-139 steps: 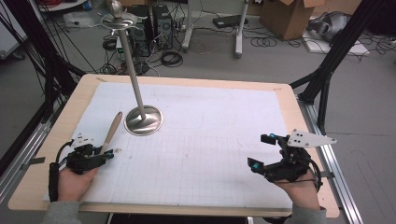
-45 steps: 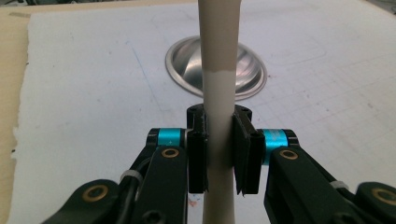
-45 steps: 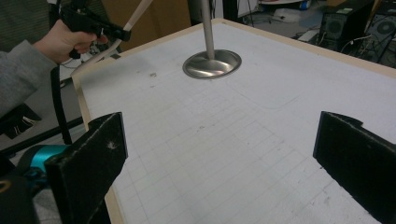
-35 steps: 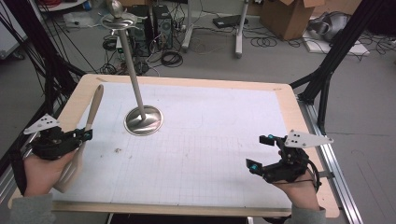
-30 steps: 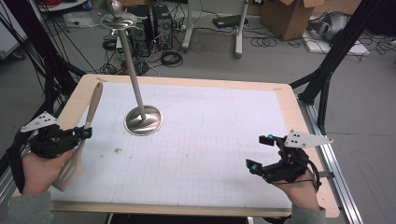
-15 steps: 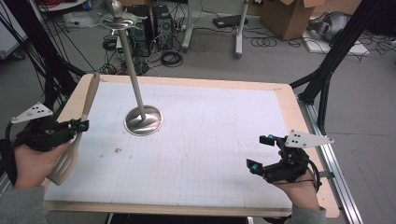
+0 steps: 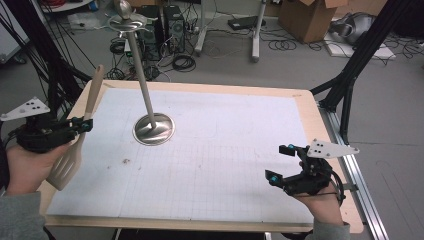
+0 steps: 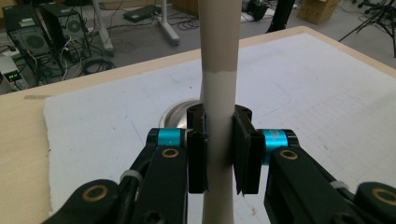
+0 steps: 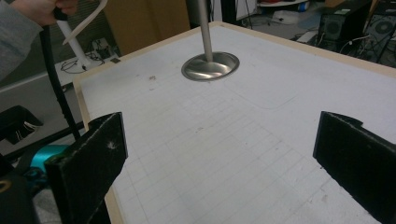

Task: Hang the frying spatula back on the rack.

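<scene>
A stand (image 7: pixel 152 127) rises from the counter (image 7: pixel 310 107) left of centre, toward the far side. At the left edge the left gripper (image 7: pixel 82 124) clamps a spatula (image 7: pixel 80 135) upright — the right gripper (image 7: pixel 281 162) sits near right, well apart.

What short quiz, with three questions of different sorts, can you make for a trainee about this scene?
1. True or false: the left gripper is shut on the spatula.
2. Where does the stand rest? A. on the mat B. on the floor C. in the right gripper
3. Fill in: the right gripper's jaws are ____.

Key: 1 true; 2 A; 3 open.
</scene>
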Demonstrator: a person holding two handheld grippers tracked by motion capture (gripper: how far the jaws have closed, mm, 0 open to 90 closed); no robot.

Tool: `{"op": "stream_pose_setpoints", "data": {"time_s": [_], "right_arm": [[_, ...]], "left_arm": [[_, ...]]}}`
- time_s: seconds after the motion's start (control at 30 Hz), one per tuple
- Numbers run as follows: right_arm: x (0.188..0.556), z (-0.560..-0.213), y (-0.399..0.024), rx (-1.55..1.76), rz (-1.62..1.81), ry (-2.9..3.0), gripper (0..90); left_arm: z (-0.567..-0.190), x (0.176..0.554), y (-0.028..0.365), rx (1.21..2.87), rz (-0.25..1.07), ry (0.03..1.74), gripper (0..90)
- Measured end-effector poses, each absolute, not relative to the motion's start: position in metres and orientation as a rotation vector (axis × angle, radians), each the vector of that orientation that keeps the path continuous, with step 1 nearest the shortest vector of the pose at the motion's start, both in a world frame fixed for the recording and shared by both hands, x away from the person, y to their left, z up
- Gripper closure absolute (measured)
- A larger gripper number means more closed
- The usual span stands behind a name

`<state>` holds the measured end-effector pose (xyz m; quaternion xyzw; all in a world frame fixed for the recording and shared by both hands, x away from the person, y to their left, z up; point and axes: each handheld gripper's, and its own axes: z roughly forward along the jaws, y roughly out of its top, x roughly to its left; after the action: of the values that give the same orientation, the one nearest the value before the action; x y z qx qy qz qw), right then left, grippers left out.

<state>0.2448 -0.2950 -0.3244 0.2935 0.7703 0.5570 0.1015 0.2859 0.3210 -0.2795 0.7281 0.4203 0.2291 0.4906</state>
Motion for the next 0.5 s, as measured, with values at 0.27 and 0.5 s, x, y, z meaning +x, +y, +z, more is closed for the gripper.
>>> {"op": "stream_pose_setpoints", "data": {"time_s": [0.27,0.5], "right_arm": [[0.244,-0.324,-0.295,0.87,1.651,2.273,1.7],[0.244,-0.323,-0.296,0.863,1.65,2.271,1.7]], "left_arm": [[-0.264,0.287,0.321,1.751,0.544,0.99,77.6],[-0.253,0.29,0.324,1.731,0.545,0.975,77.6]]}}
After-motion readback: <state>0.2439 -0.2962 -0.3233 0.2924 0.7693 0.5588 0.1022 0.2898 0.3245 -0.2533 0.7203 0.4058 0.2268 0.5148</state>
